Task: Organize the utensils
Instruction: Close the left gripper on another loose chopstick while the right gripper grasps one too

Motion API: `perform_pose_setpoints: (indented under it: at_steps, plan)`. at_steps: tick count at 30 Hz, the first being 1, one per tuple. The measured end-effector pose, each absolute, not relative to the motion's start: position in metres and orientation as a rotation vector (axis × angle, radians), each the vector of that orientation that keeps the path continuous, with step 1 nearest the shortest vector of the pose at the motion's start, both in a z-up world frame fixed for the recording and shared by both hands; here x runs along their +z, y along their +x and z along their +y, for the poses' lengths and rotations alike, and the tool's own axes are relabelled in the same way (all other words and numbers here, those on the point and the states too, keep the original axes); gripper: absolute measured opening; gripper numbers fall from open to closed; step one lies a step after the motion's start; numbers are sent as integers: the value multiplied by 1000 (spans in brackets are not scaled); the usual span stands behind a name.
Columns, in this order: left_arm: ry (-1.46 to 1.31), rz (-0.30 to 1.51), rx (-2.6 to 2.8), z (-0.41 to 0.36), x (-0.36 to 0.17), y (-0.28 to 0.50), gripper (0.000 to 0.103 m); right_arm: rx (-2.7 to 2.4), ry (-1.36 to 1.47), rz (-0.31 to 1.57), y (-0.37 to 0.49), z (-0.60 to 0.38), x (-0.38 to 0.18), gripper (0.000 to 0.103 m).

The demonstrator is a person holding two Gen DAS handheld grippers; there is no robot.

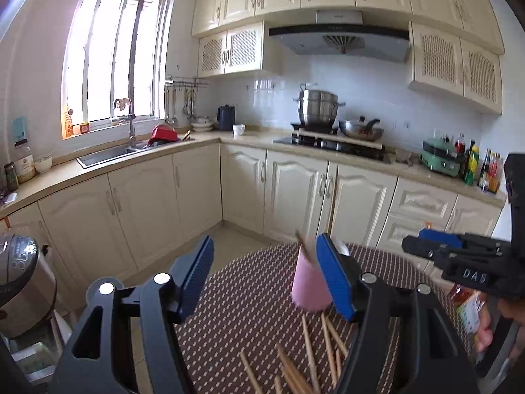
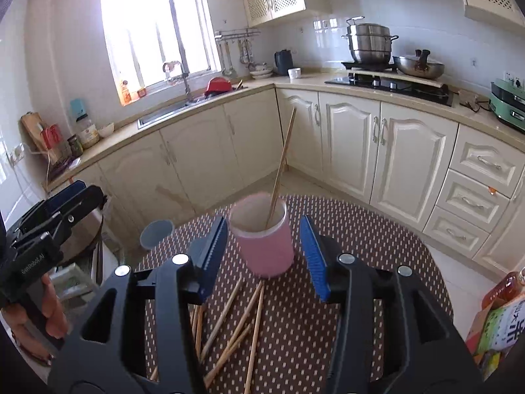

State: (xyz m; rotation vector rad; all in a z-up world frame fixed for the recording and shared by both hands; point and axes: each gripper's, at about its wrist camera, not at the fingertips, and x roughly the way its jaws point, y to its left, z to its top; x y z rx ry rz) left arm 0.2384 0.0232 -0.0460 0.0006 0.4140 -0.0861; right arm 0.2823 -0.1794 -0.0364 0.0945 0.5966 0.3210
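Observation:
A pink cup (image 2: pixel 266 243) stands on a round table with a brown dotted mat (image 2: pixel 361 246). One wooden chopstick (image 2: pixel 282 167) stands in it, leaning right. Several loose chopsticks (image 2: pixel 236 321) lie on the mat in front of the cup. My right gripper (image 2: pixel 264 256) is open, its blue pads on either side of the cup and apart from it. In the left wrist view the pink cup (image 1: pixel 310 284) sits by the right pad, loose chopsticks (image 1: pixel 308 361) lie below, and my left gripper (image 1: pixel 264 279) is open and empty.
A small grey cup (image 2: pixel 157 233) stands at the mat's left edge. A bottle and a green packet (image 2: pixel 498 315) stand at the table's right. A rice cooker (image 1: pixel 23 279) stands left of the table. Kitchen cabinets, sink and stove lie beyond.

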Motion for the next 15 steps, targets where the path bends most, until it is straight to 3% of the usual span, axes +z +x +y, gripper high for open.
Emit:
perform_pose_setpoints:
  at_steps: [15]
  plan:
    - [74, 802, -130, 24, -172, 214, 64, 366, 96, 817, 231, -157, -137, 46]
